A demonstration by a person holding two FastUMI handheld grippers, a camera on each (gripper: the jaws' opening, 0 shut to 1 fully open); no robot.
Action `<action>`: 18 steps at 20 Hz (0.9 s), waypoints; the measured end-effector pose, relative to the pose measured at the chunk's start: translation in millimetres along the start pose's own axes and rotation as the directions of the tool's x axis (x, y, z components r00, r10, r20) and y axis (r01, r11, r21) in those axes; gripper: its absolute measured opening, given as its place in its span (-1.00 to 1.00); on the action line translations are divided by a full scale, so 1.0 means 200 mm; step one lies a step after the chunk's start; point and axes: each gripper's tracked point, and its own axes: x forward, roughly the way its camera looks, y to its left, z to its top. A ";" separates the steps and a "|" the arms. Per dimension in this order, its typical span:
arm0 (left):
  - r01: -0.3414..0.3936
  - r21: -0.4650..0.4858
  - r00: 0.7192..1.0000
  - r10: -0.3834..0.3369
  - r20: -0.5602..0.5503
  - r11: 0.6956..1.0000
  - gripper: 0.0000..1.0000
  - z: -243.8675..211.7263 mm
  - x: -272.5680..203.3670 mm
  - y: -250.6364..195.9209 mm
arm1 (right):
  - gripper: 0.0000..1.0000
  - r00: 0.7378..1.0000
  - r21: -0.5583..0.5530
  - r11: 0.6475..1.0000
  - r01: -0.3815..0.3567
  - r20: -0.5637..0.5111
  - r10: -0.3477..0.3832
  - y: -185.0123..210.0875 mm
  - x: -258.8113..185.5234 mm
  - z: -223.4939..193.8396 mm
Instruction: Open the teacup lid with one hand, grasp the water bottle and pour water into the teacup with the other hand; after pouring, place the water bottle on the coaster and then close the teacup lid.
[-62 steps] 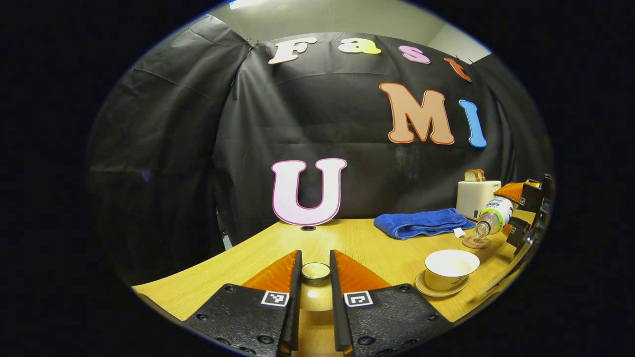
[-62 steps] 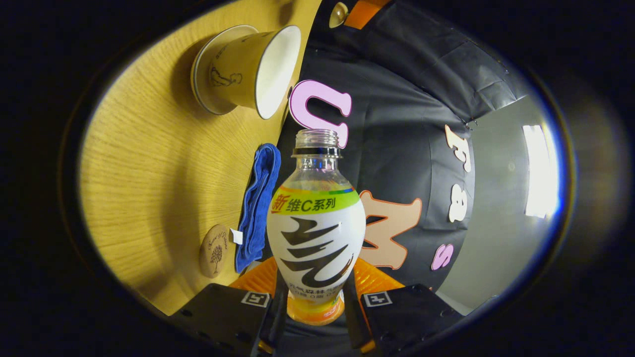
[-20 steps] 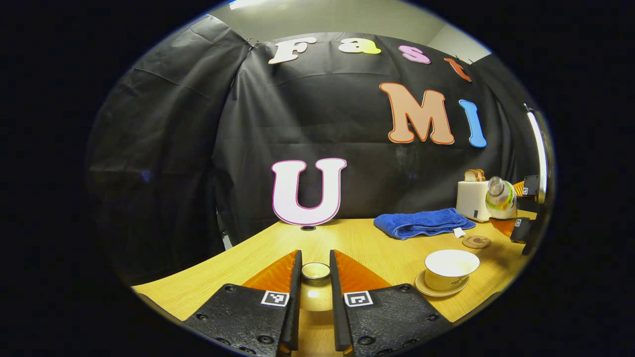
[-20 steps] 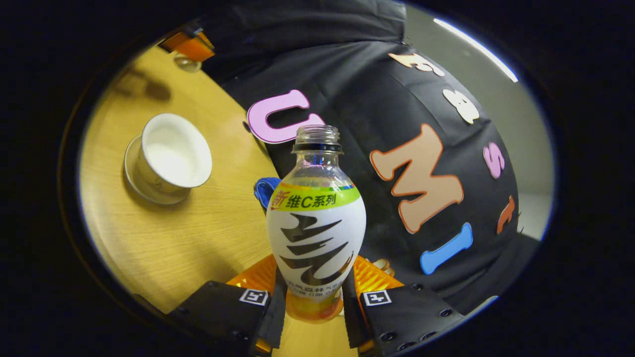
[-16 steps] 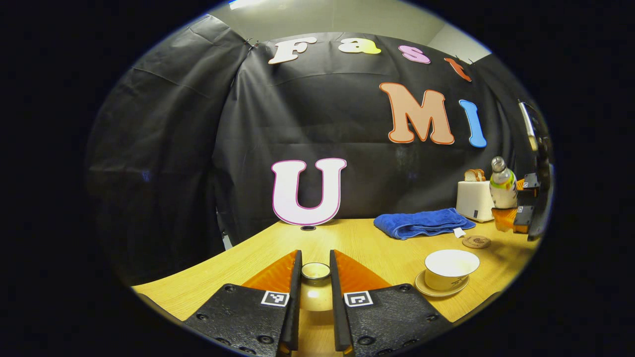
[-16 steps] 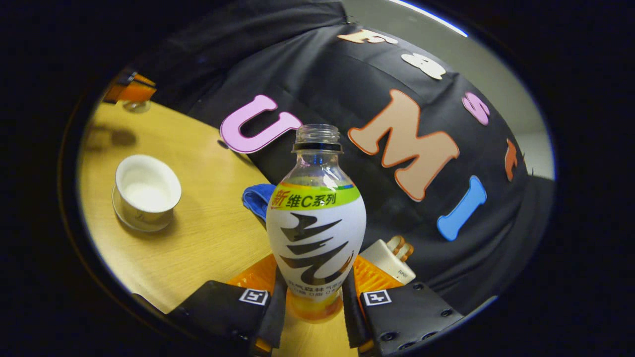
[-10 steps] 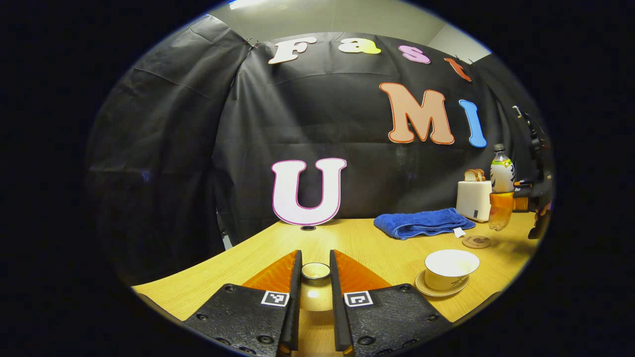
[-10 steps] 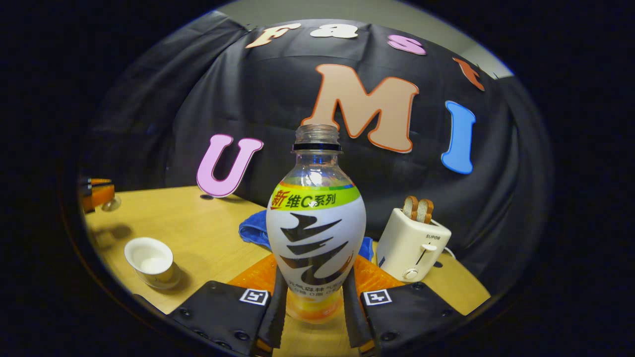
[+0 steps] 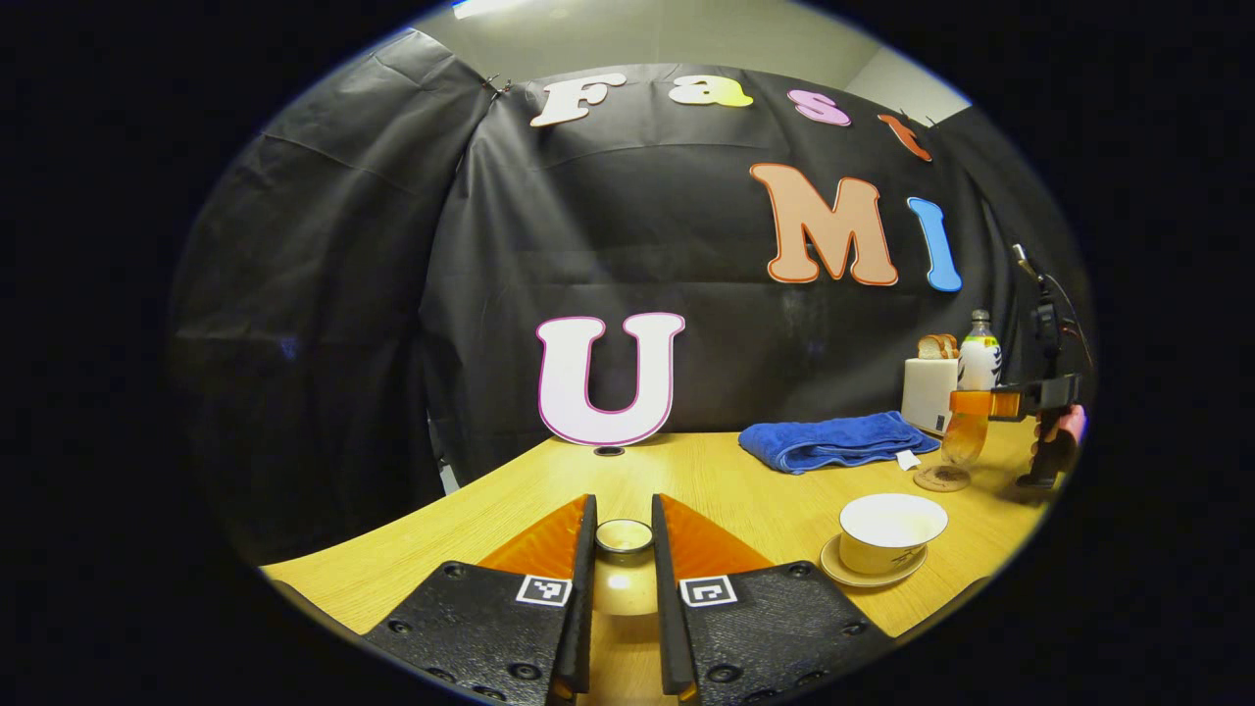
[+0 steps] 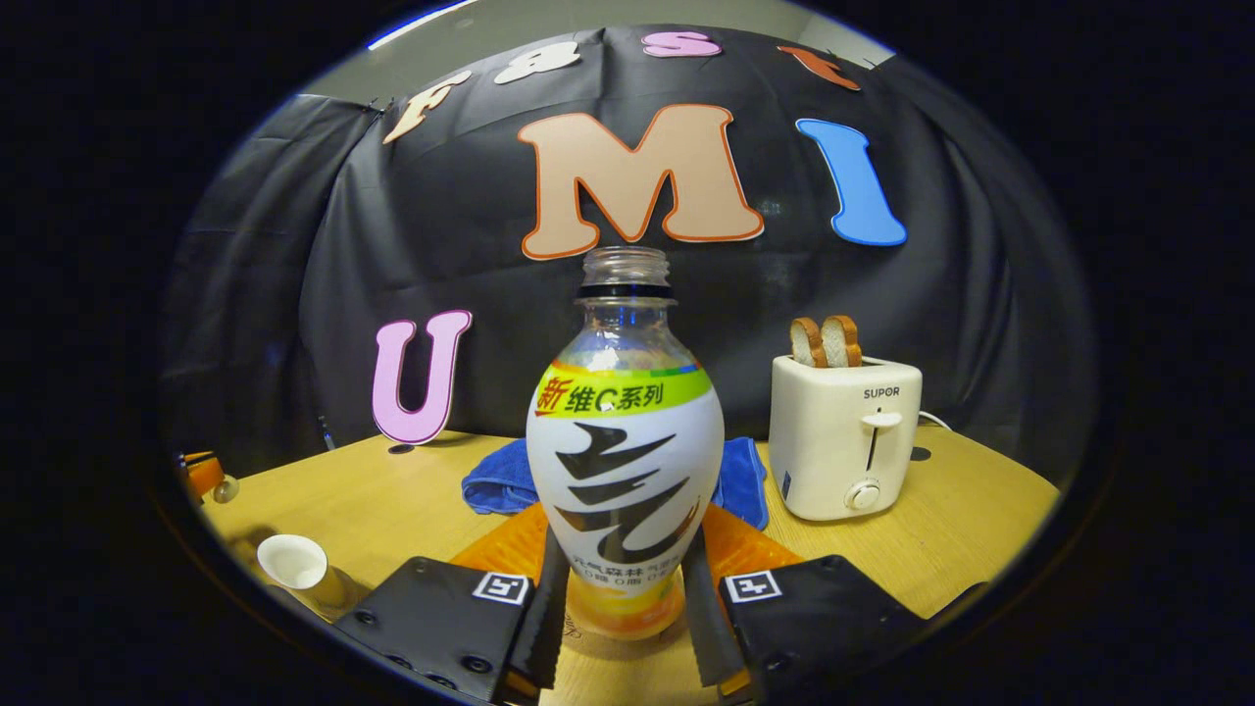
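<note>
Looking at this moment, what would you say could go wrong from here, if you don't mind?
1. The uncapped plastic water bottle, upright in the right tongs, sits at the round wooden coaster; landing off-centre, it might tip and spill.
2. The open white teacup on its saucer stands just in front of the coaster, so a careless withdrawal could knock it.
3. The left tongs grip the small round teacup lid by its knob; a slip would drop it onto the wooden table.

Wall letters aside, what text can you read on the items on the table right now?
"SUPOR": on the front of the toaster.
Water bottle: a printed label wraps it; I leave it unread.
Coaster: the engraving is too small to read.
Teacup: the mark on its side is too small to read.
</note>
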 end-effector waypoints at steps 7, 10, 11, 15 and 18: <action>0.000 0.000 1.000 0.000 0.000 1.000 -0.50 0.00 0.00 0.00 | 0.24 1.000 -0.010 1.000 -0.010 -0.025 0.010 0.00 0.03 -0.06; 0.000 0.000 1.000 0.000 0.000 1.000 -0.50 0.00 0.00 0.00 | 0.31 0.999 -0.010 1.000 -0.015 -0.035 0.014 0.01 0.03 -0.08; 0.000 0.000 1.000 0.000 0.000 1.000 -0.50 0.00 0.00 0.00 | 0.35 0.999 -0.013 1.000 -0.018 -0.035 0.018 0.00 0.03 -0.08; 0.000 0.000 1.000 0.000 0.000 1.000 -0.50 0.00 0.00 0.00 | 0.46 0.999 -0.020 0.999 -0.025 -0.039 0.025 0.01 0.05 -0.09; 0.000 0.000 1.000 0.000 0.000 1.000 -0.50 0.00 0.00 0.00 | 0.64 0.998 -0.034 0.999 -0.034 -0.048 0.032 0.02 0.03 -0.11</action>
